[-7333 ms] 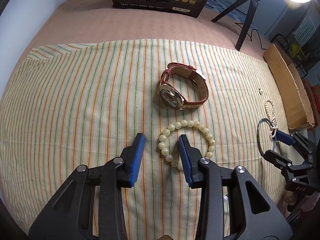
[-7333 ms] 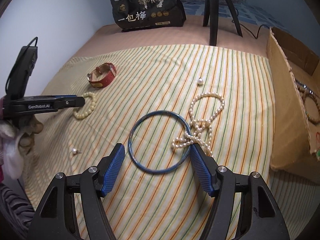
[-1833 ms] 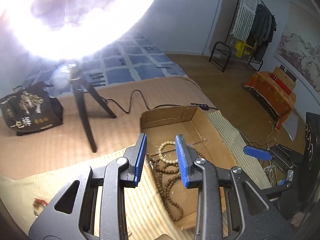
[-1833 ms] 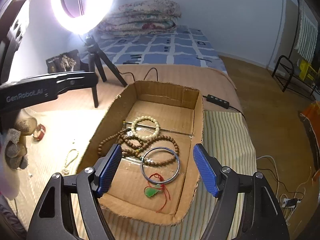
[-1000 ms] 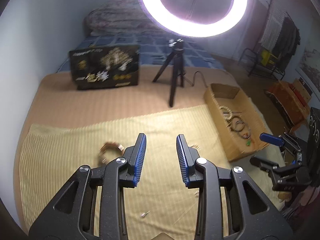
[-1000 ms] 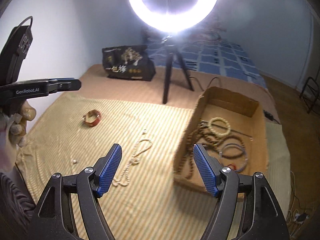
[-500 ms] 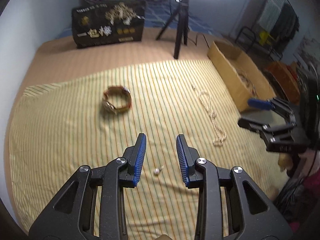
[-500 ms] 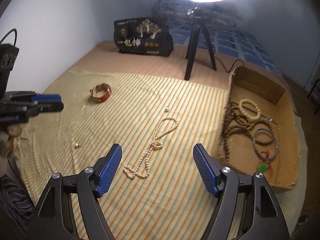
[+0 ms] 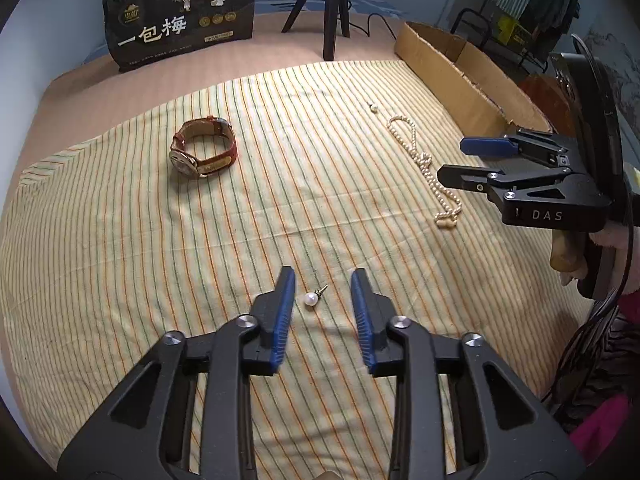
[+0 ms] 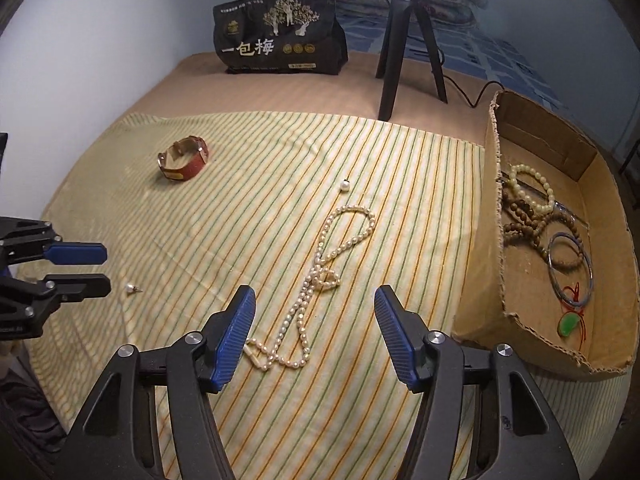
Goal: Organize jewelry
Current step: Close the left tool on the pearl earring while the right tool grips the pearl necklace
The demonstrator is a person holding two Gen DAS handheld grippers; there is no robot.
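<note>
A pearl stud earring (image 9: 311, 299) lies on the striped cloth between the open fingers of my left gripper (image 9: 322, 280); it also shows in the right wrist view (image 10: 131, 288). My right gripper (image 10: 314, 300) is open and empty over the near end of a pearl necklace (image 10: 320, 276), also seen from the left wrist (image 9: 424, 160). A red-strap watch (image 9: 202, 152) lies at the far left. A second pearl earring (image 10: 345, 186) lies beyond the necklace. The cardboard box (image 10: 496, 240) on the right holds bead bracelets, a blue bangle (image 10: 570, 272) and a green pendant.
A black printed bag (image 10: 280, 38) and a black tripod (image 10: 400, 52) stand at the back on the tan bed surface. The box wall (image 9: 460, 76) borders the cloth on the right. A wall runs along the left side.
Both grippers have come down from the box to the cloth. My left gripper now brackets the pearl earring; my right gripper has lowered over the pearl necklace.
</note>
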